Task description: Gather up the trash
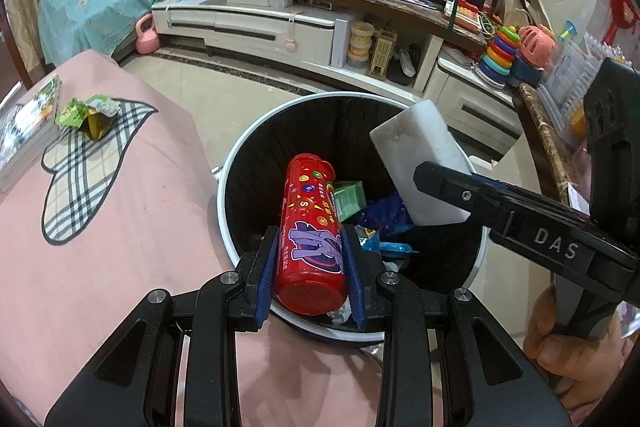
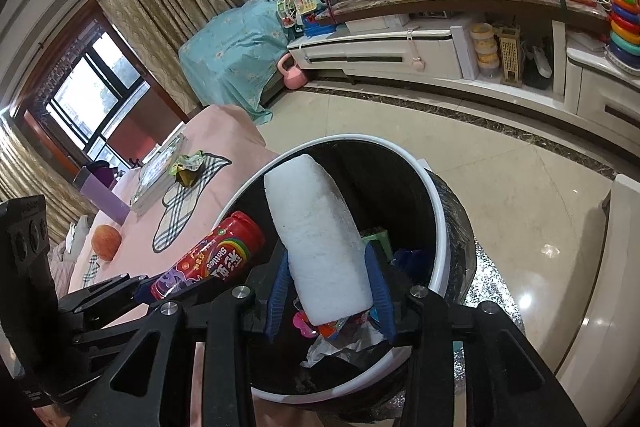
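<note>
The left gripper (image 1: 310, 269) has a red candy tube (image 1: 310, 227) between its blue pads (image 1: 269, 275), which sit along the tube's sides; whether they press or have just let go cannot be told. The tube points away from the gripper and slants down into the bin. In the right wrist view its label reads "Skittles" beside a rainbow stripe; in the left wrist view it shows round "S" candies and a purple cartoon pony.

The right gripper (image 2: 330, 287) has a white foam block (image 2: 320, 239) between its blue fingers (image 2: 380, 291). The block sticks out forward from the jaws over the bin's mouth; whether the pads squeeze it cannot be told either. From the left gripper, the right one comes in from the right side, with "DAS" printed in pale letters on its black arm, and the person's hand (image 1: 560, 347) grasps its handle below.

Just under both grippers stands the trash bin (image 1: 224, 183), round, with a white rim and black liner. Inside lie a green carton (image 1: 350, 199), blue wrappers (image 1: 386, 215) and crumpled foil.

To the left of the bin, a pink cloth (image 1: 100, 247) with a plaid patch covers a surface. Farther along it lie a crumpled green wrapper (image 1: 86, 115) and a stack of books (image 1: 24, 131).

Far ahead are a white TV cabinet (image 1: 248, 23), a pink kettlebell (image 1: 146, 35) and a ring stacker toy (image 1: 498, 55).
</note>
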